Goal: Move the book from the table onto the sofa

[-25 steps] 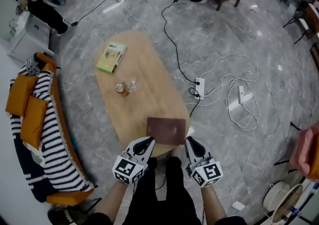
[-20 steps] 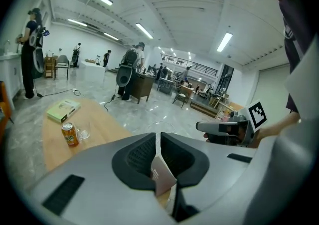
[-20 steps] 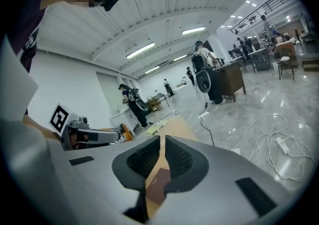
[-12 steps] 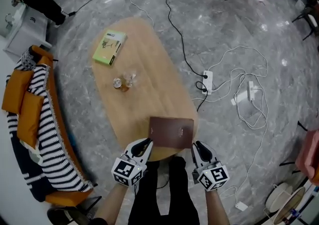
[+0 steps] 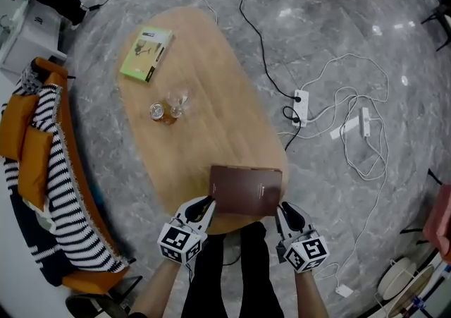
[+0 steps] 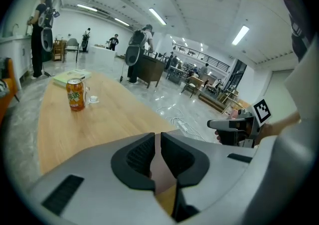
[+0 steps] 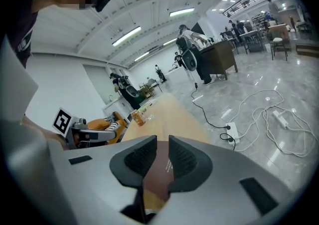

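Left gripper (image 5: pixel 206 202) pinched on book (image 5: pixel 246 189) corner; right gripper (image 5: pixel 285 208) slightly parted around its edge. Book maroon, closed.

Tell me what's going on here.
A person with a gripper in each hand stands at the near end of the oval wooden table, over the dark brown book lying at its edge. The left gripper is at the book's near left corner, jaws shut. The right gripper is at the near right corner, jaws apart with the book showing between them. The book is not yet lifted, and the striped sofa stands to the left.
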### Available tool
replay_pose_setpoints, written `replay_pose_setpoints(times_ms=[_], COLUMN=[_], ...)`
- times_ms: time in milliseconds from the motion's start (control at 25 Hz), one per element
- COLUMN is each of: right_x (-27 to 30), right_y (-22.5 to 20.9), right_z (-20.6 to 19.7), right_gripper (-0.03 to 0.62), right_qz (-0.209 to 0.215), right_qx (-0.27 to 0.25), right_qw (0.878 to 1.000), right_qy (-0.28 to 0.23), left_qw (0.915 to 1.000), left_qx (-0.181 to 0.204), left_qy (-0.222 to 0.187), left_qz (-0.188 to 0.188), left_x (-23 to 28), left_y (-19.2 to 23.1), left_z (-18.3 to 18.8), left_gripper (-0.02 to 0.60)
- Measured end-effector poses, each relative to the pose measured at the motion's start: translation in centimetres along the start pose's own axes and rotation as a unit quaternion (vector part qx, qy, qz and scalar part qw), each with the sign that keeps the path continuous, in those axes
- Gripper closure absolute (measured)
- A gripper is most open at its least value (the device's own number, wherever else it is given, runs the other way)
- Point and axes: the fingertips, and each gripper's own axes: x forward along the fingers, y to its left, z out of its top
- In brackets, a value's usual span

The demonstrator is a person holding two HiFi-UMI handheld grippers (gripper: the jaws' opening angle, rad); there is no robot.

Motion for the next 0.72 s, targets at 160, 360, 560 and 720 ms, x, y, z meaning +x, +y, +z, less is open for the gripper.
replay_pose_setpoints(times_ms=[160,360,560,720], right_x=[1.4,2.5,3.7,5.1], right_y=[-1.5,-2.6,-4.3,-6.1], right_z=[-1.5,-2.5,-4.2,-6.6], right_gripper=[0.526,0.519,0.498,0.456], right_qz=[-0.006,-0.010,-0.017,-0.023], right_qx=[0.005,0.008,0.022,0.055], right_qw=[1.000,1.000,0.999,0.996], right_qy=[0.014,0.026,0.042,0.065], left_qw=[0.9998,0.9989,0.9980,0.9963], left_qx=[-0.017,-0.042,-0.055,-0.073], left_qy=[0.010,0.016,0.028,0.042], left_qz=[0.005,0.012,0.014,0.015], left_x=[1.7,2.8,4.0,5.7], left_y=[1.7,3.6,4.9,6.1], left_z=[-1.9,-3.7,-5.5,-7.1], left_gripper=[0.554,0.552,0.503,0.422])
